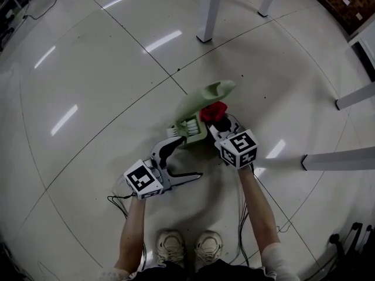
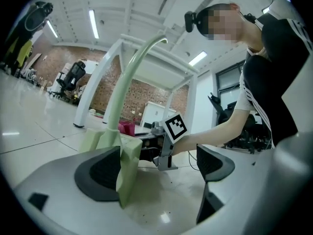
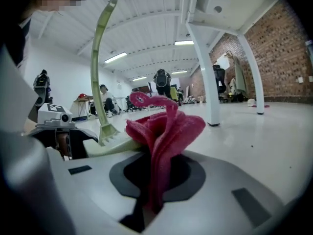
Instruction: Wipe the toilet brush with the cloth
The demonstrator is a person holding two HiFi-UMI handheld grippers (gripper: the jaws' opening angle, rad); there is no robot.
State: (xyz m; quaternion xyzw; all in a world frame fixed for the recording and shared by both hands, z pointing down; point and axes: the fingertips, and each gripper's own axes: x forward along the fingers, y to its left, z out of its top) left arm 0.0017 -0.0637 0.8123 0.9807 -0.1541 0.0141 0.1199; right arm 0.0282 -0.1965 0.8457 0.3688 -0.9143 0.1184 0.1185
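The person stands on a glossy white floor (image 1: 105, 69), shoes (image 1: 170, 244) at the bottom of the head view, with both grippers held low in front. The pale green toilet brush (image 1: 196, 104) sits between them, ahead of the shoes and well short of the white table leg (image 1: 210, 16) farther out. Its head of white bristles points back toward the person and its curved handle slopes away. Whether the head rests on the floor cannot be told. The left gripper (image 1: 188, 157) has its jaws spread wide. In the left gripper view (image 2: 159, 165) the brush's (image 2: 128, 77) blocky green base lies against the left-hand pad (image 2: 98, 173) only, while the other pad stands clear of it and the handle arcs upward past the table frame. The right gripper (image 1: 218, 124) has its jaws pressed together on a bunched red cloth (image 1: 214, 110), which sits right against the brush just above the bristle head. The right gripper view (image 3: 156, 180) shows the cloth (image 3: 164, 131) pinched in a vertical fold and fanning out above the jaws. There the brush's (image 3: 96, 58) thin handle rises to the left and its comb-like bristles sit just beside the cloth. Black cables trail from both grippers toward the person.
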